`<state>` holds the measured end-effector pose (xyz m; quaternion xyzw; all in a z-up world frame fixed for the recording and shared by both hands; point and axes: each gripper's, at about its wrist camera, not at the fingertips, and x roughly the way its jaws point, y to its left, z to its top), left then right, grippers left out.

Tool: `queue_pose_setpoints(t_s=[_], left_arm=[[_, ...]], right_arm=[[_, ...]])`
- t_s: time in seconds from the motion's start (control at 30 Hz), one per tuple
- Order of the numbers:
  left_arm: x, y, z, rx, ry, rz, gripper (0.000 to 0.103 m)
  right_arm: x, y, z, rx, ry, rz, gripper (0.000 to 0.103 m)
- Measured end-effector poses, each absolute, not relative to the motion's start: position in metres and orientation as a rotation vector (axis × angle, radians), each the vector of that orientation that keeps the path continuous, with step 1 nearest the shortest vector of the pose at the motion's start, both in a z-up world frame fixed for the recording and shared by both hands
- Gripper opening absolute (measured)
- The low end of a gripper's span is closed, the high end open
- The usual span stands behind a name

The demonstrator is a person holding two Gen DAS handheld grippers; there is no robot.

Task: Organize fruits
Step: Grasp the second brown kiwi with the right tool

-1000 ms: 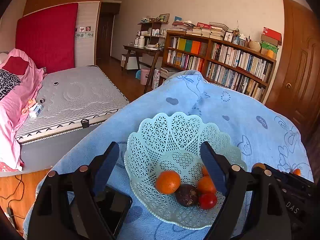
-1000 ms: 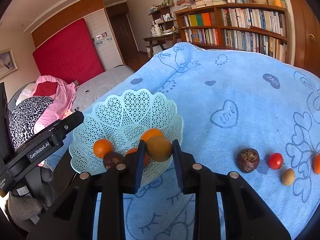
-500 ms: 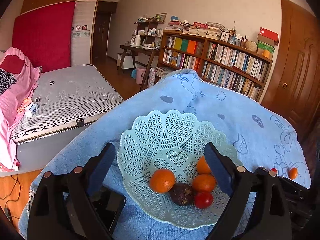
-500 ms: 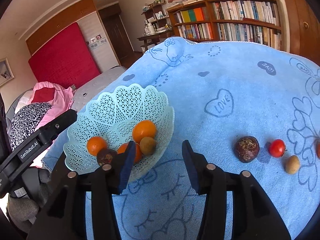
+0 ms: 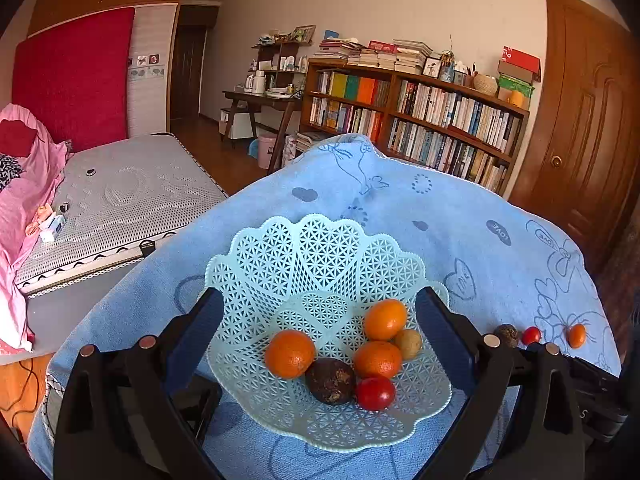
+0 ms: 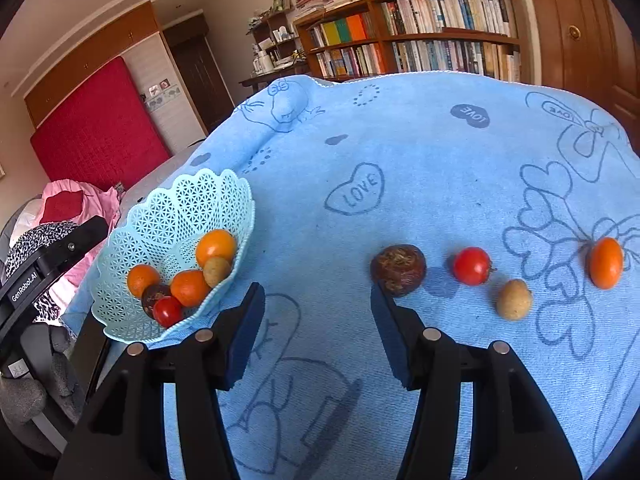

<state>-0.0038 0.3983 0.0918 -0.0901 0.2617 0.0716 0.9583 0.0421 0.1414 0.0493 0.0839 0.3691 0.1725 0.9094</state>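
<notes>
Straddling the lattice basket [image 5: 320,264] with fingers spread wide, the left tool [image 5: 320,344] grips nothing; six fruits lie inside the basket, between its fingers. Right wrist view: the right tool [image 6: 318,330] hangs open and empty over the blue cloth [image 6: 420,152]; the dark brown fruit [image 6: 398,269] lies just beyond its right fingertip.

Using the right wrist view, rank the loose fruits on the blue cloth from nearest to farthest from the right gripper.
From the right gripper:
1. Dark brown fruit, beside its right finger.
2. Red tomato, further right.
3. Small tan fruit, right of the tomato.
4. Orange fruit, far right.
</notes>
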Motion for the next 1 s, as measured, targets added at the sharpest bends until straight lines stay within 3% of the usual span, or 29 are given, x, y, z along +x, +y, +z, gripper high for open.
queue_pose_setpoints(t_s=[0.6, 1.0], left_arm=[[-0.001, 0.359, 0.094, -0.115, 0.549, 0.063, 0.098], [0.0, 0.343, 0.094, -0.079, 0.56, 0.041, 0.098]], right_arm=[[0.047, 0.06, 0.035, 0.182, 0.771, 0.135, 0.055], [0.074, 0.059, 0.015, 0.125, 0.854, 0.12, 0.034]])
